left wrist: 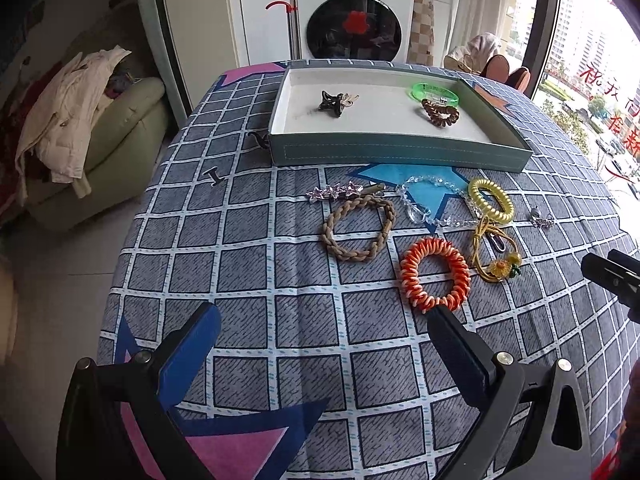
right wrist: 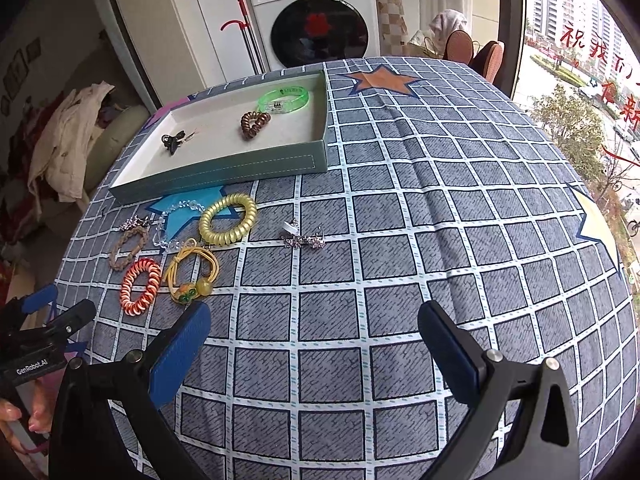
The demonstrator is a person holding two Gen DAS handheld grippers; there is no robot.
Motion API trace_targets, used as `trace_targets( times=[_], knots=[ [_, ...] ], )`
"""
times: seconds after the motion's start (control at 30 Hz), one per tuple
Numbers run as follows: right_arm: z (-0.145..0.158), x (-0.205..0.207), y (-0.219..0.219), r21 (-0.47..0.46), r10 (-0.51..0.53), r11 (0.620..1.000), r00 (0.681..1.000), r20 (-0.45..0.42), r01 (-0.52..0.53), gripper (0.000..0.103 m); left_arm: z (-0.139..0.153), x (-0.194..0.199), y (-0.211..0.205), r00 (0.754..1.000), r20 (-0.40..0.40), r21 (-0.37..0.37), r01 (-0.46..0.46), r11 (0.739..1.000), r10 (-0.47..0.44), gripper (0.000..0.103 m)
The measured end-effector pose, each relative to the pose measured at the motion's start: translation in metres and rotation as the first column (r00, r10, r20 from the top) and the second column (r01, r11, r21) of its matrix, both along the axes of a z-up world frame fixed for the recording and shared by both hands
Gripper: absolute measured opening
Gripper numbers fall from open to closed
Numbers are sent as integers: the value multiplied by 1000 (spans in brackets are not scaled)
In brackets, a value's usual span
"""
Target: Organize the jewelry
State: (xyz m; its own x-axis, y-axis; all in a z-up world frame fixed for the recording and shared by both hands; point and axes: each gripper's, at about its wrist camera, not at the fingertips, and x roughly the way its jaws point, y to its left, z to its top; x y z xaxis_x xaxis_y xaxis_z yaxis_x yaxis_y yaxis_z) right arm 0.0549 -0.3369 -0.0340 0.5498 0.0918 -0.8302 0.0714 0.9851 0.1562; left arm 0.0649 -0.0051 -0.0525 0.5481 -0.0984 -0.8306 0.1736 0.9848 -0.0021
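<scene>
Now both tools hang released over the checked worktop (right wrist: pixel 400 208) — left tool (left wrist: pixel 324 320), right tool (right wrist: pixel 314 320). Inside the tray (left wrist: pixel 400 152) lie a green bangle (left wrist: pixel 436 92), a brown coil tie (left wrist: pixel 440 112) and a dark claw clip (left wrist: pixel 332 102). Near the tray — an orange coil tie (left wrist: pixel 434 274) and a yellow coil tie (left wrist: pixel 491 200).

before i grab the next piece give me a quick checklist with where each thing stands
1. Left tongs open and empty: ok.
2. Right tongs open and empty: ok.
3. Tray has bare floor free for more pieces: ok; only the dark claw clip, brown coil tie and green bangle lie inside.
4. Nearest target, the orange coil tie, lies free of its neighbours: ok.
5. Crystal bead strand separate from the yellow coil tie: cannot tell, they seem to touch.
6. All jewelry in the tray: not ok.
</scene>
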Motion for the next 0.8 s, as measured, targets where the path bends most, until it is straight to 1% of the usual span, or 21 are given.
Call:
trace_targets(
  times=[0.2,0.3,0.4,0.47,0.53,0.6,0.63,0.77,0.8],
  knots=[
    [-7,15,-4,-37,22,999,1000,-17,-23,103,-6,10,-16,1000,-23,-16,3,1000,-3,103],
    [-10,24,-7,-45,22,999,999,-28,-23,103,-11,14,-24,999,-41,-13,7,1000,-7,103],
    [-13,32,-8,-57,27,998,999,-33,-29,102,-13,16,-29,999,-40,-3,12,1000,-12,103],
    [-16,38,-5,-70,41,997,998,-37,-44,97,-14,17,-31,999,-40,-4,10,1000,-10,103],
    [-20,44,0,-89,60,994,997,-43,-64,92,-14,19,-31,999,-44,-25,10,1000,-11,101],
    [-23,50,5,-101,79,991,996,-48,-83,86,-15,21,-33,999,-45,-15,5,1000,-6,101],
    [-24,53,8,-105,89,990,995,-50,-94,81,-16,21,-34,999,-46,-11,4,1000,-4,101],
    [-27,60,18,-149,124,980,991,-38,-129,77,-21,23,-38,998,-59,-12,7,1000,-8,101],
    [-27,62,20,-148,132,980,991,-35,-136,77,-21,23,-39,998,-59,-10,9,1000,-10,101]
  ],
)
